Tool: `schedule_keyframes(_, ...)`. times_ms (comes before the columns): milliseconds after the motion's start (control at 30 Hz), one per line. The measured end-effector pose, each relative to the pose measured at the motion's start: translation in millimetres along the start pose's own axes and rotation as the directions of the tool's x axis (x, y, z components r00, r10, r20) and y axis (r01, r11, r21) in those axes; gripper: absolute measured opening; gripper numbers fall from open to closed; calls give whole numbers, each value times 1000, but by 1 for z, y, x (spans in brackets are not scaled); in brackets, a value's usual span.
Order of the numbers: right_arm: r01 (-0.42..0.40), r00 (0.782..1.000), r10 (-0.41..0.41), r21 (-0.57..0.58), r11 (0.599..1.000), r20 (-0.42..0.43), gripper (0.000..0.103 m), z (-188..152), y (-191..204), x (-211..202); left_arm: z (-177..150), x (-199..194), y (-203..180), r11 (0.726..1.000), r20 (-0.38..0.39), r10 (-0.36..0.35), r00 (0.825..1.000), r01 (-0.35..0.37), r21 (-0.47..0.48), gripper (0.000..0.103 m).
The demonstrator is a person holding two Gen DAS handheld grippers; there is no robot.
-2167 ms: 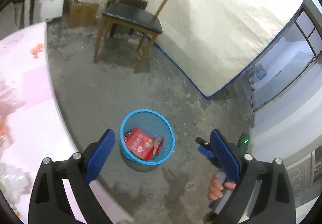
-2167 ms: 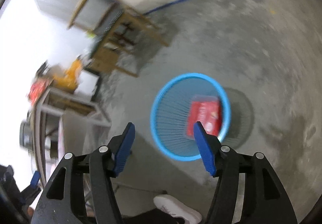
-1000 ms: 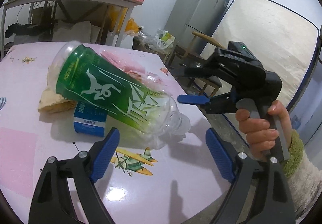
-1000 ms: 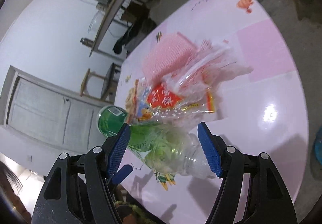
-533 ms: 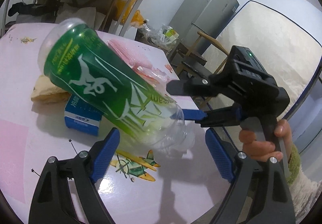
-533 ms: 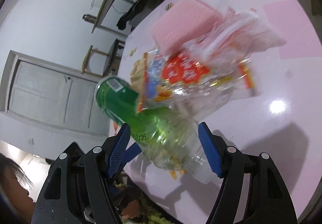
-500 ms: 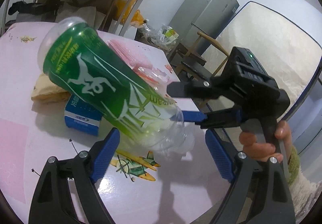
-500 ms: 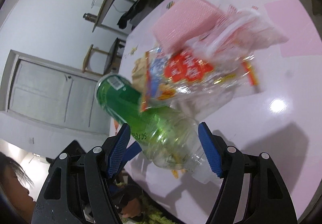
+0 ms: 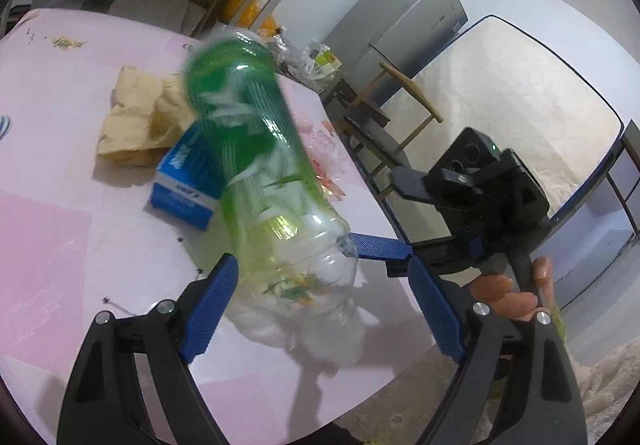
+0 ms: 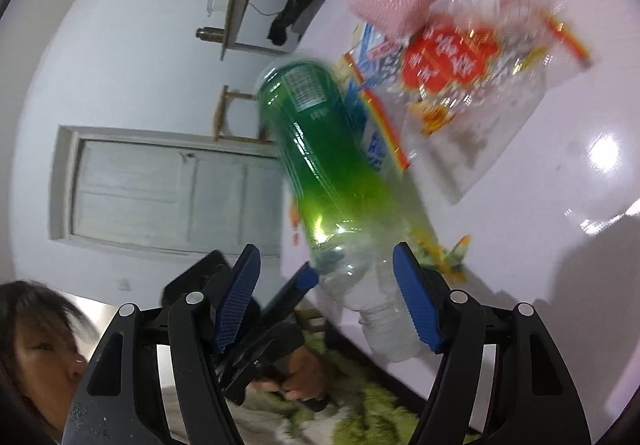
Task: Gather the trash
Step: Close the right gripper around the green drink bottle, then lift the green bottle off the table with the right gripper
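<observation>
Two claws meet at the green bottle above the pink table: the left claw gapes around its clear end (pads apart), the right claw spread. Square your right pads before squeezing.

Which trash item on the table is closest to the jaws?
The green bottle, neck end between both grippers' jaws; blue carton, yellow wrapper and snack bag lie beyond.
</observation>
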State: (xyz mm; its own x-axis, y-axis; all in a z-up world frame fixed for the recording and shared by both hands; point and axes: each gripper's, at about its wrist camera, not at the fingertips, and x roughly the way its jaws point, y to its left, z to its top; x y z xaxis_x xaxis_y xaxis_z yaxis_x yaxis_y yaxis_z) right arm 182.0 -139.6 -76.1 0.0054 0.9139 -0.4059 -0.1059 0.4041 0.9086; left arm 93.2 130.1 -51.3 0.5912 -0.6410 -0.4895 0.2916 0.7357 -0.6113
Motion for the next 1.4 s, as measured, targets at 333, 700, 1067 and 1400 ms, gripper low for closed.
schedule_keyframes(333, 9, 1000, -9, 2, 1000, 30, 65, -1, -2, -6, 7, 0, 6, 997, -25, 62, 998, -63, -36, 85)
schedule_keyframes(700, 112, 991, -112, 2, 994, 71, 65, 9, -3, 3, 11, 17, 10, 996, -124, 75, 989, -81, -37, 85)
schedule_keyframes(1067, 348, 937, -345, -99, 932, 49, 75, 12, 25, 36, -2, 19, 12, 996, -153, -1, 988, -12, -83, 74)
schedule_keyframes(1400, 455, 890, -456, -91, 886, 12, 73, 17, 23, 66, -5, 15, 7, 996, -141, -17, 990, 5, -85, 73)
